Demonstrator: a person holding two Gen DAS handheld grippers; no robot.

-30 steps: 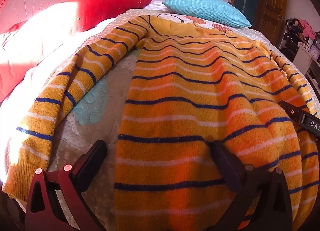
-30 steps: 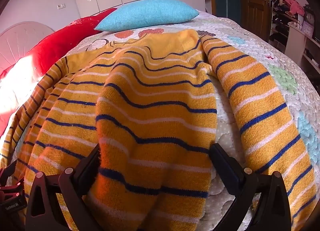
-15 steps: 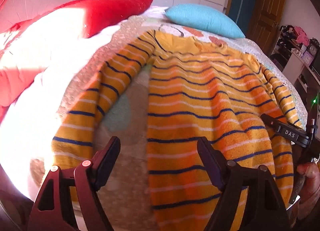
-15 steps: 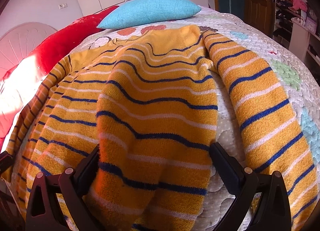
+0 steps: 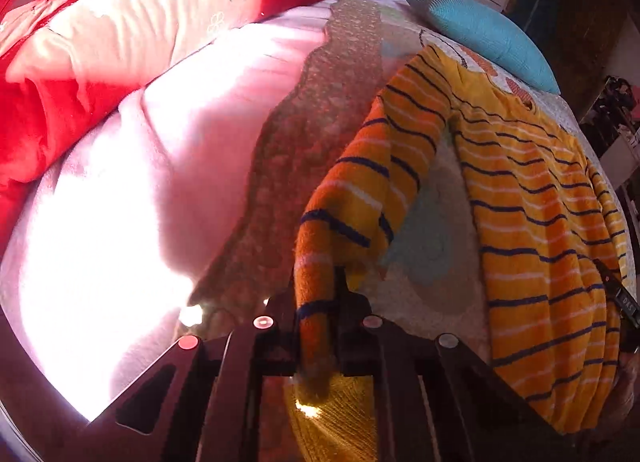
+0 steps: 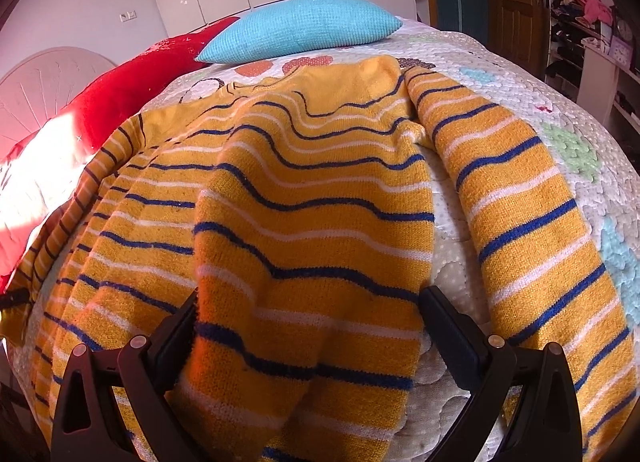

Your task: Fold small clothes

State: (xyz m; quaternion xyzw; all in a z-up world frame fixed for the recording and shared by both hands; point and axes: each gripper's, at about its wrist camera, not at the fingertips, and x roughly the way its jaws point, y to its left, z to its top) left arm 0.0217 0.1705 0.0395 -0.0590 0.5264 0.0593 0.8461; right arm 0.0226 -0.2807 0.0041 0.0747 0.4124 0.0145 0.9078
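Your left gripper has just been closing and now pinches the cuff end of the sweater's left sleeve, the knit squeezed into a narrow ridge between the pads; your right gripper stands wide open over the lower body of the sweater, its pads on either side of a raised fold, apparently without pressing it. The sweater lies on the bed's quilt, stretching straight away from the right gripper, hem nearest you and collar at the far end toward the blue pillow, so its long axis runs directly ahead of that gripper. The held sleeve runs from the left gripper up and to the right to the shoulder. The main risk, as I judge it, is the thin grip: you hold only the cuff edge, and the loose, fuzzy knit could slip out if you swing the sleeve across quickly. Pulling too far could also drag the shoulder and skew the whole body, since nothing pins it down. The ripples already visible ahead of the right gripper may get folded in as creases. Strong glare near the red pillow hides the surface left of the left gripper.
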